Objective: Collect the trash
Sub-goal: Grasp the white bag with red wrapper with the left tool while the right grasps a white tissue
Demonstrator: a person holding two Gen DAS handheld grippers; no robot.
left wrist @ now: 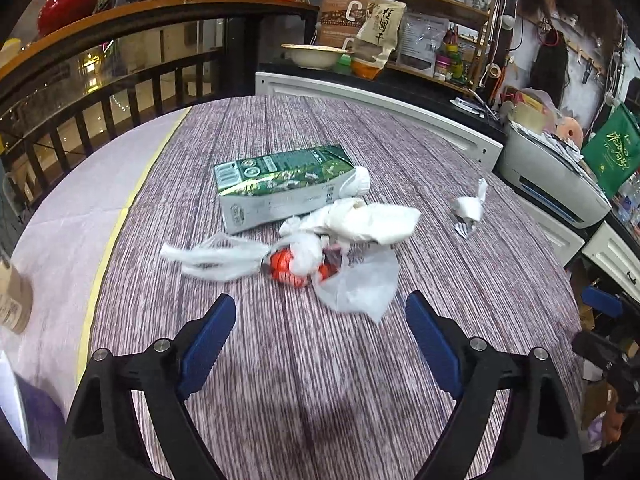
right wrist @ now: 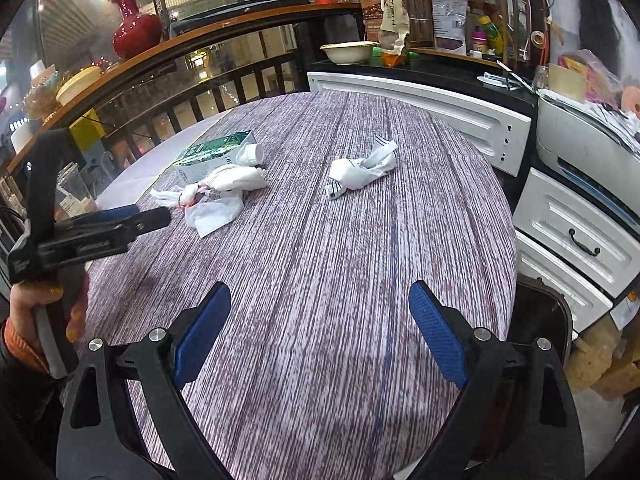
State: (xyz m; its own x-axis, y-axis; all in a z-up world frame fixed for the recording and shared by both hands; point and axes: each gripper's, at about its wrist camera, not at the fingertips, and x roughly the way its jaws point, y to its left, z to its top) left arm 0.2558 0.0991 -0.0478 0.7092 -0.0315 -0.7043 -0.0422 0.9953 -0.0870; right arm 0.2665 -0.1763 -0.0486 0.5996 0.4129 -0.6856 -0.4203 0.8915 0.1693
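A green and white drink carton (left wrist: 280, 188) lies on its side on the round table (left wrist: 320, 360); it also shows in the right wrist view (right wrist: 212, 152). In front of it lies a knotted white plastic bag with an orange wrapper inside (left wrist: 312, 256), also seen in the right wrist view (right wrist: 216, 192). A crumpled white wrapper (left wrist: 470, 208) lies further right, nearer in the right wrist view (right wrist: 360, 170). My left gripper (left wrist: 320, 320) is open, hovering just short of the bag. My right gripper (right wrist: 320, 308) is open and empty over bare table. The left gripper (right wrist: 120, 224) shows at the left of the right view.
A dark bin (right wrist: 540, 320) stands by the table's right edge. White drawers (right wrist: 576, 240) and a printer (left wrist: 552, 184) stand to the right. A wooden railing (left wrist: 120, 92) runs behind the table. A bottle (left wrist: 12, 300) stands at the left.
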